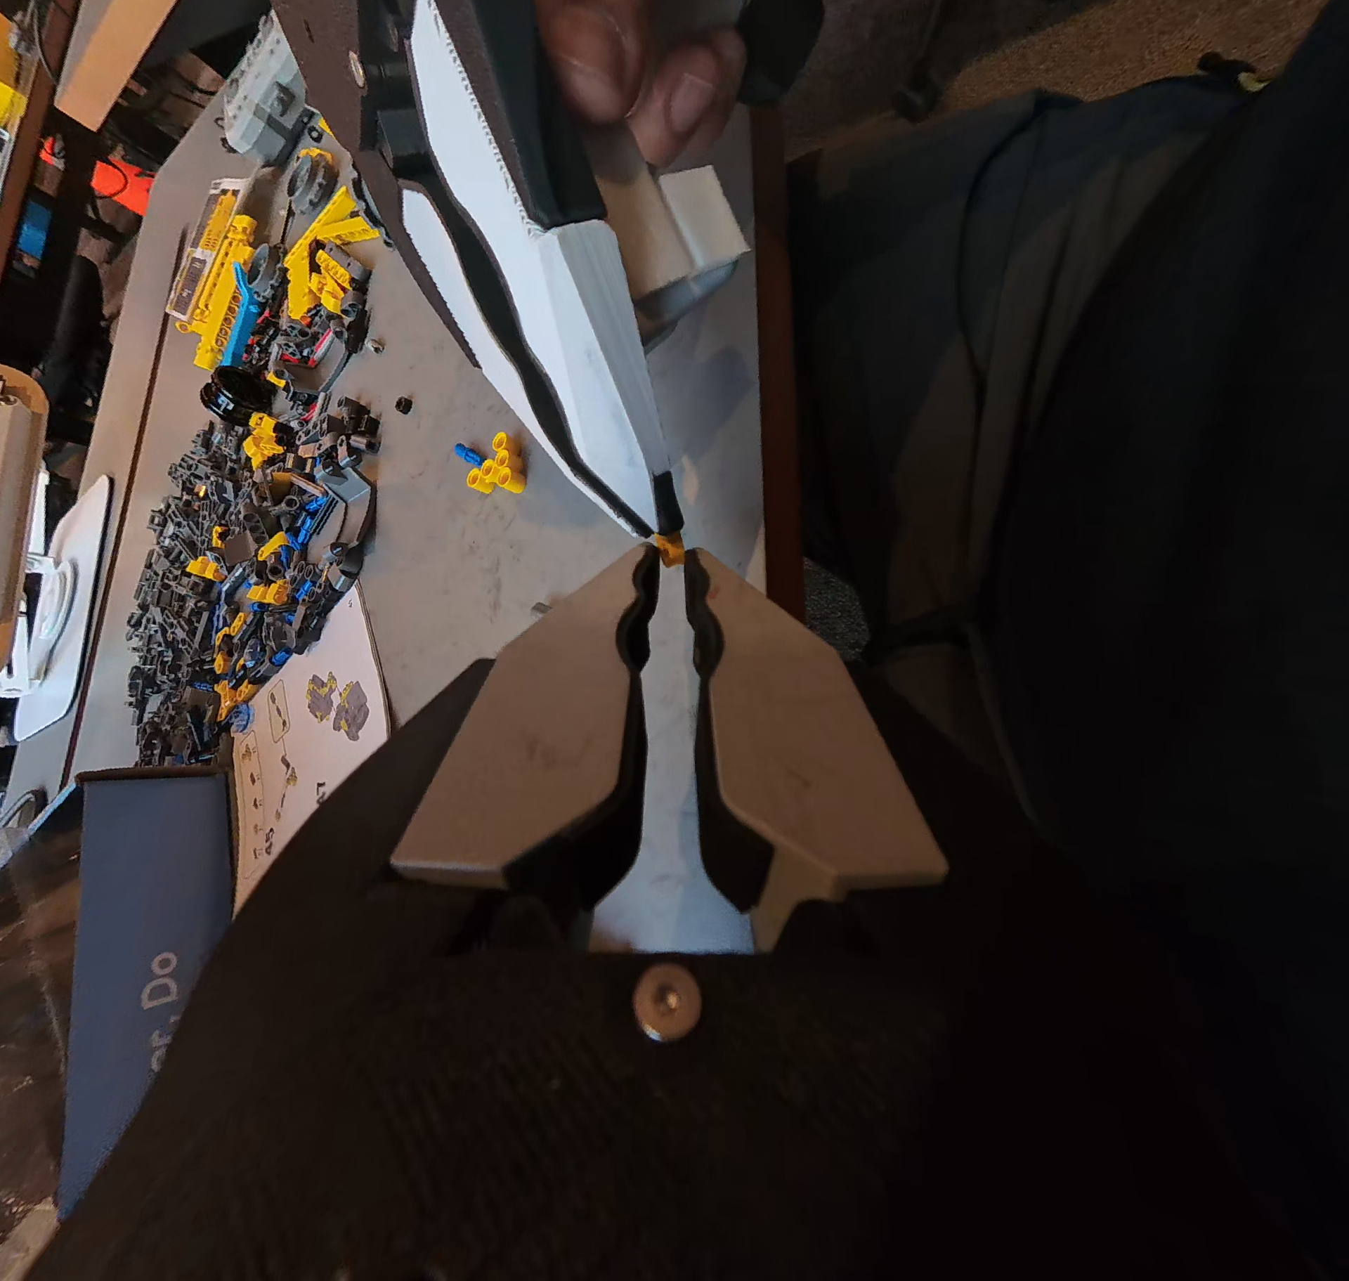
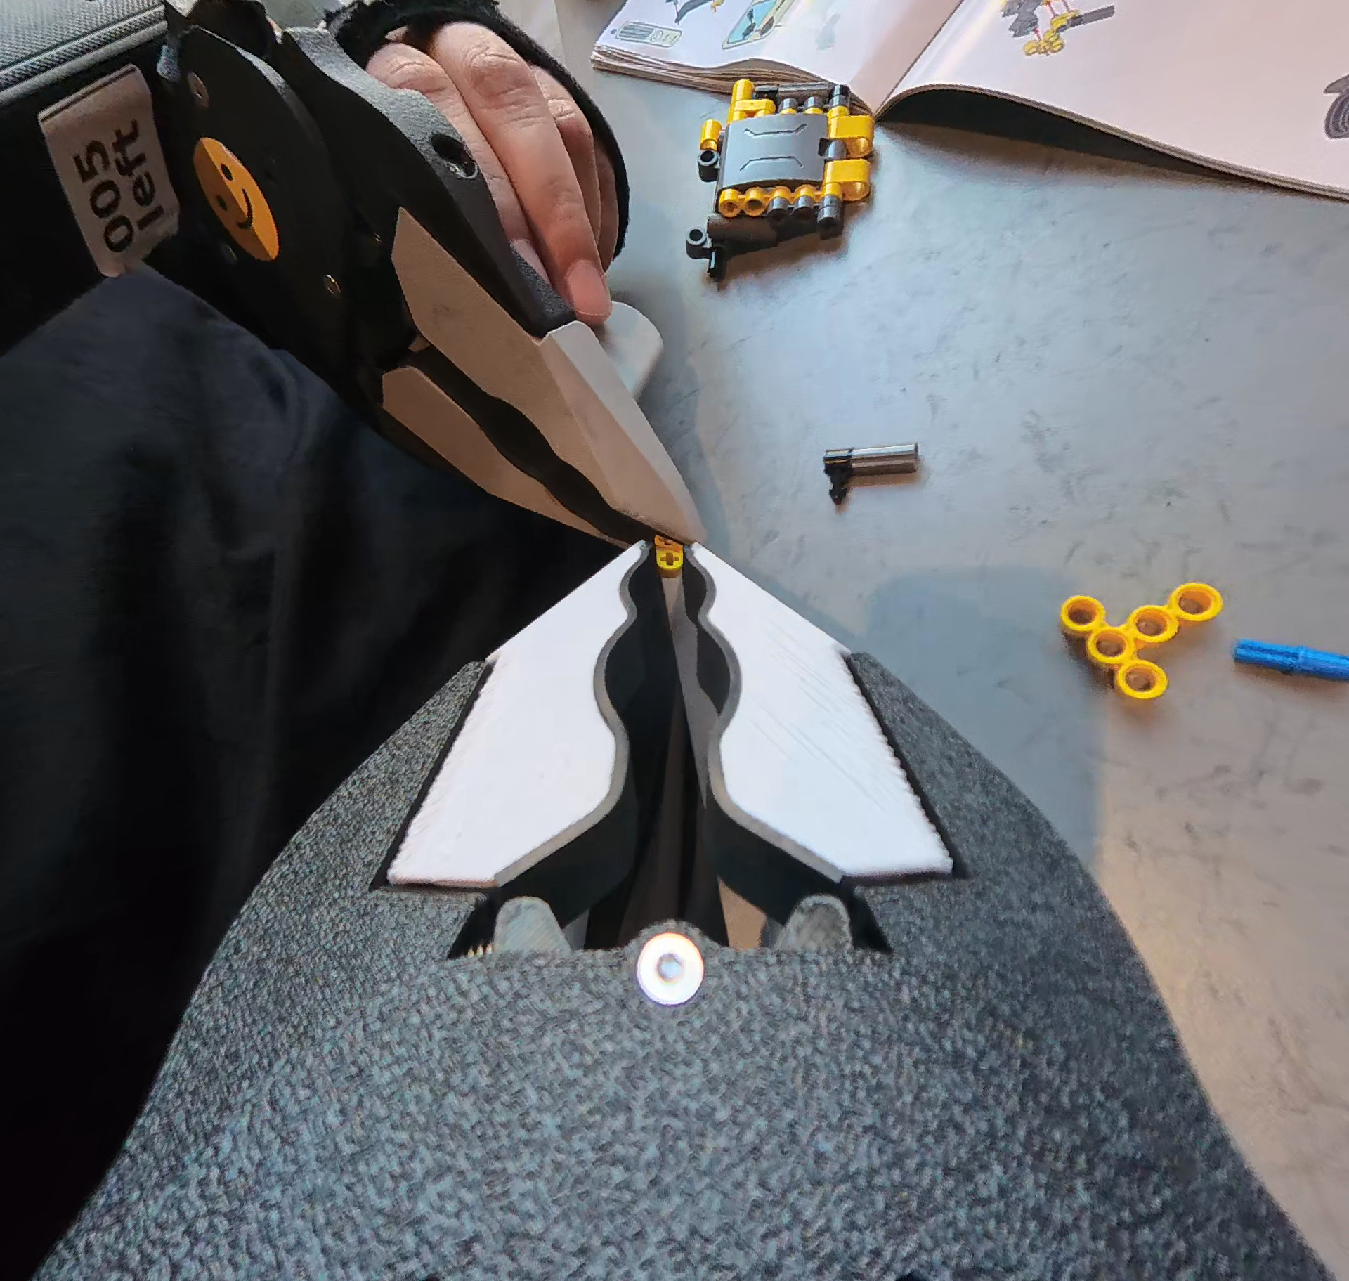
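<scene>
Grippers meet tip to tip at the near table edge, over the person's dark-clothed lap. Left gripper (image 1: 668,552): fingers nearly together, pinching a small yellow piece (image 1: 669,549) at their very tips. Right gripper (image 2: 668,556): fingers likewise drawn close, tips against the same small yellow piece, whose cross-shaped hole faces the right wrist camera. Whether both truly bear on it, or one only touches, cannot be told. Piece is held in the air, clear of the grey table (image 2: 1022,384).

Just beyond, loose on the table: a yellow connector with four round holes (image 2: 1139,636), a blue pin (image 2: 1288,660) beside it, apart from it; a short grey pin (image 2: 872,463) farther off.

Farther: a partly built yellow-and-black assembly (image 2: 785,165) lying just before an open instruction booklet (image 2: 1095,63).

Farthest, in the left wrist view: a wide heap of loose dark, yellow and blue parts (image 1: 241,552), unsorted. Judged from this, the build is early; most parts remain unused.
</scene>
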